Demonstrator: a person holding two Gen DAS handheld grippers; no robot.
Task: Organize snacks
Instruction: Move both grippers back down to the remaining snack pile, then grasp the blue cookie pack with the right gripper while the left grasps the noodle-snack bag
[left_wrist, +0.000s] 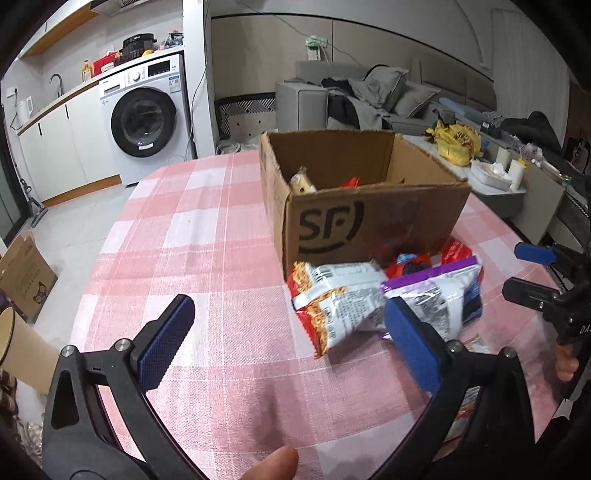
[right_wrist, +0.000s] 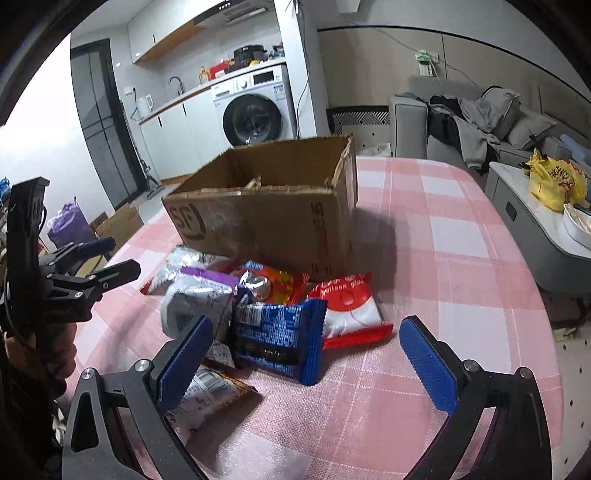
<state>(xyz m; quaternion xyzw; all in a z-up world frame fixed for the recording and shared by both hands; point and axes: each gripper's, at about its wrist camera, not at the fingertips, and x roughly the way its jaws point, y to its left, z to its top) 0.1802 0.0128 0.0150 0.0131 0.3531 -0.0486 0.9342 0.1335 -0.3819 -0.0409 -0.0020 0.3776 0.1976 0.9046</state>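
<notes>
An open cardboard box (left_wrist: 369, 221) marked SF stands on the pink checked tablecloth (left_wrist: 207, 229), with a few snacks inside. It also shows in the right wrist view (right_wrist: 266, 225). A pile of snack packets lies in front of it: a red and silver packet (left_wrist: 332, 306), a purple-topped silver packet (left_wrist: 443, 291), a blue packet (right_wrist: 280, 336) and a red and white packet (right_wrist: 351, 314). My left gripper (left_wrist: 288, 350) is open and empty, left of the pile. My right gripper (right_wrist: 310, 365) is open and empty, just in front of the blue packet.
A washing machine (left_wrist: 147, 118) and kitchen counter stand behind on the left. A grey sofa (left_wrist: 351, 96) with clothes is at the back. A low white table (right_wrist: 535, 221) with a yellow bag stands to the right. Another cardboard box (left_wrist: 26, 277) is on the floor, left.
</notes>
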